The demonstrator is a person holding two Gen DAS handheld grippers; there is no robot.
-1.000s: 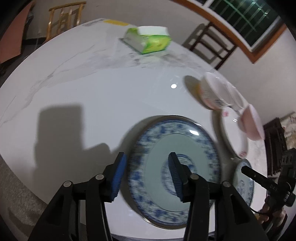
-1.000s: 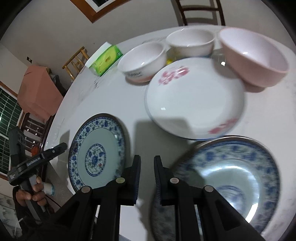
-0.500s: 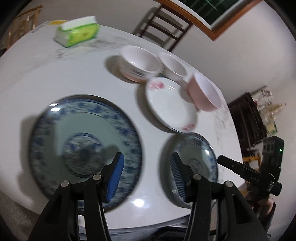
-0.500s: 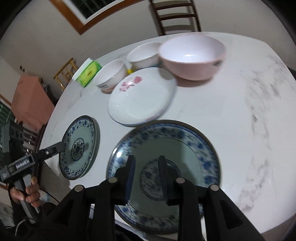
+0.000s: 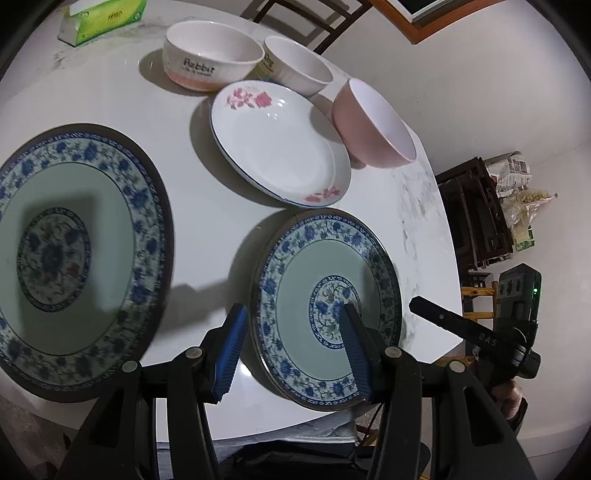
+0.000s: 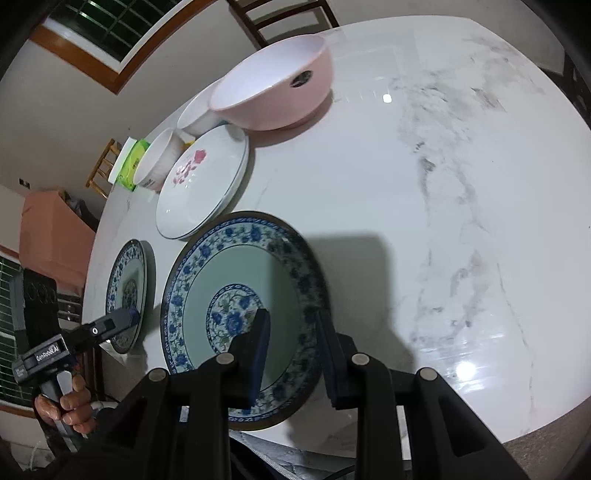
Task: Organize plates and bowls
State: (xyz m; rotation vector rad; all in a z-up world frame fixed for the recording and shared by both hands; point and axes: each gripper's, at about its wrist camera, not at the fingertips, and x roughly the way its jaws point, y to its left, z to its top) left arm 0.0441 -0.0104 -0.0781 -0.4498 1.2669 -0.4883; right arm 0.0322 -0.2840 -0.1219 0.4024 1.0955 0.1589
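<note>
Two blue-patterned plates lie on the white marble table [image 6: 424,184]: one at the left [image 5: 70,254] [image 6: 127,291], one near the front edge [image 5: 325,310] [image 6: 240,310]. Behind them are a white plate with pink flowers [image 5: 277,144] [image 6: 203,184], a pink bowl [image 5: 373,125] [image 6: 273,92] and two white bowls [image 5: 210,59] [image 5: 295,66]. My left gripper [image 5: 291,332] is open, with its jaws on either side of the front plate's left rim. My right gripper [image 6: 293,332] is open, with its jaws on either side of the same plate's right rim.
A green tissue box [image 5: 103,18] [image 6: 131,162] lies at the table's far side. A wooden chair [image 6: 280,14] stands behind the bowls. A dark cabinet with bags [image 5: 484,210] stands right of the table. The table's front edge is just below both grippers.
My left gripper has swung right from the left plate to the front plate. My right gripper has opened wider and moved onto that plate's right rim.
</note>
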